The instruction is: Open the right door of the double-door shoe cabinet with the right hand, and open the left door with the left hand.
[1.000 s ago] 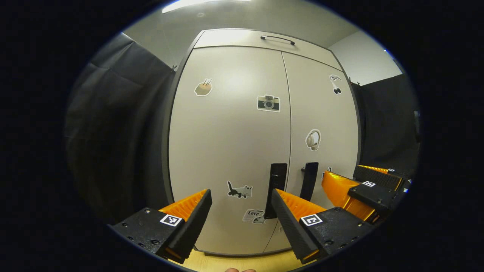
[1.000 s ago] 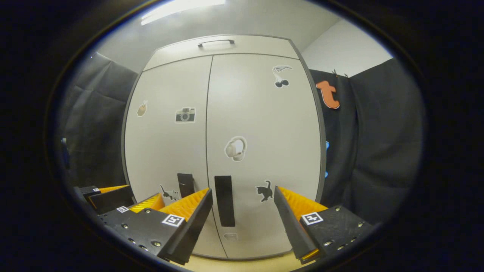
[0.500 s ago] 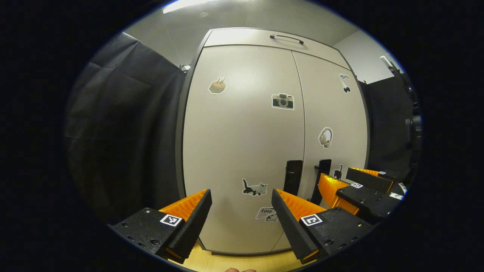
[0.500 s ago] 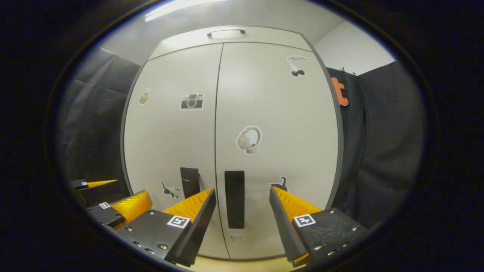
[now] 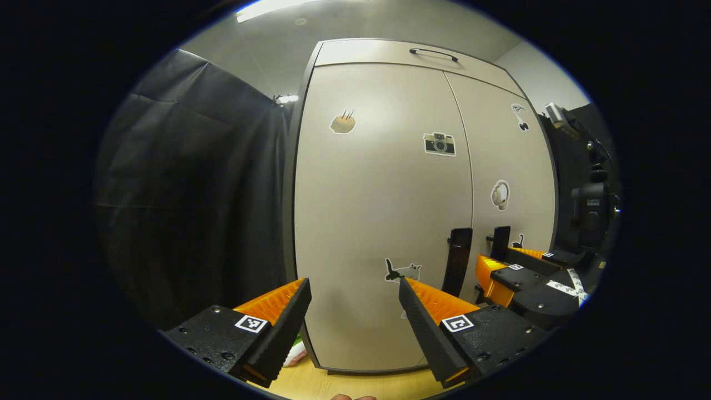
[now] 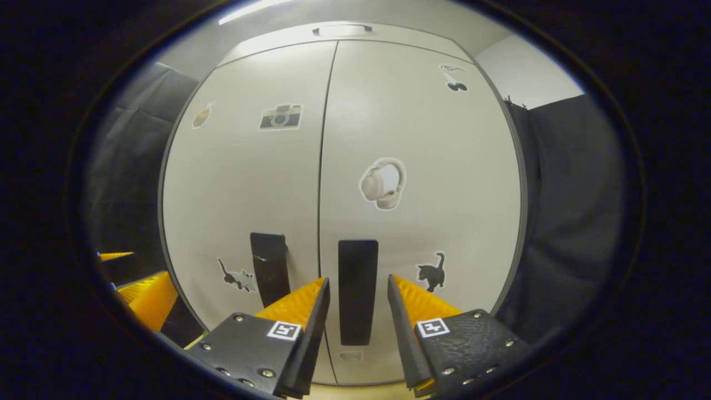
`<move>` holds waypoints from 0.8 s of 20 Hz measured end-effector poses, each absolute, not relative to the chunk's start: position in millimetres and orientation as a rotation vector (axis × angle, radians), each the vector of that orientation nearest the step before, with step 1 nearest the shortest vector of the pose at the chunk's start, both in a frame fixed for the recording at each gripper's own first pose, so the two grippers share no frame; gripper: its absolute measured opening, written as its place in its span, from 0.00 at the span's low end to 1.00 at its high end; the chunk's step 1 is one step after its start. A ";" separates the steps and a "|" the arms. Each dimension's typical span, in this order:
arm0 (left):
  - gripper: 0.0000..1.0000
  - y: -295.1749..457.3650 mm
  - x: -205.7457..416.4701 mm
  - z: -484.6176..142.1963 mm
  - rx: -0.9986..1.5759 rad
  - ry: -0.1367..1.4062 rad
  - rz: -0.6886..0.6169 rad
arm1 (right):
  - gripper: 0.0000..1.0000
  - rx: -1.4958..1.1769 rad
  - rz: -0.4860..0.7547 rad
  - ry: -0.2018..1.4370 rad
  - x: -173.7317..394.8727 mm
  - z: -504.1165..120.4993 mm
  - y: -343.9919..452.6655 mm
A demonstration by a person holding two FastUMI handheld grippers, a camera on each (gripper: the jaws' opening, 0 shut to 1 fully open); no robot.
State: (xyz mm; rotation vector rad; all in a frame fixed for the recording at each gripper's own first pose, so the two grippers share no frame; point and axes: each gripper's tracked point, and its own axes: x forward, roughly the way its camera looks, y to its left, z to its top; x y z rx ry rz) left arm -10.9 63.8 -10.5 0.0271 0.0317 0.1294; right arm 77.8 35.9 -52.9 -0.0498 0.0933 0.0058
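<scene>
The shoe cabinet stands upright with both doors shut, the right door and left door meeting at the centre seam. 2 dark vertical handles sit low, 1 either side of that seam. The step in hand looks like the approach to the right door handle: the right hand-held gripper has its fingers apart with the handle framed between them, not yet touching as far as I can tell. The left hand-held gripper is spread wide, aimed left of the left door handle. Next, I judge, the right one must close on its handle and pull.
</scene>
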 end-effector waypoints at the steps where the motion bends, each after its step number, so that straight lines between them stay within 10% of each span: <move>1: 0.98 65.3 -10.5 -10.4 0.027 0.033 0.131 | 0.61 -0.049 0.005 0.102 77.5 -55.3 34.7; 3: 0.98 67.2 -10.3 -11.7 0.028 0.037 0.135 | 0.36 -0.053 -0.010 0.097 82.7 -57.1 34.8; 16: 0.98 60.1 -11.3 -21.7 0.019 0.061 0.118 | 0.23 -0.061 0.039 0.136 62.9 -63.0 30.0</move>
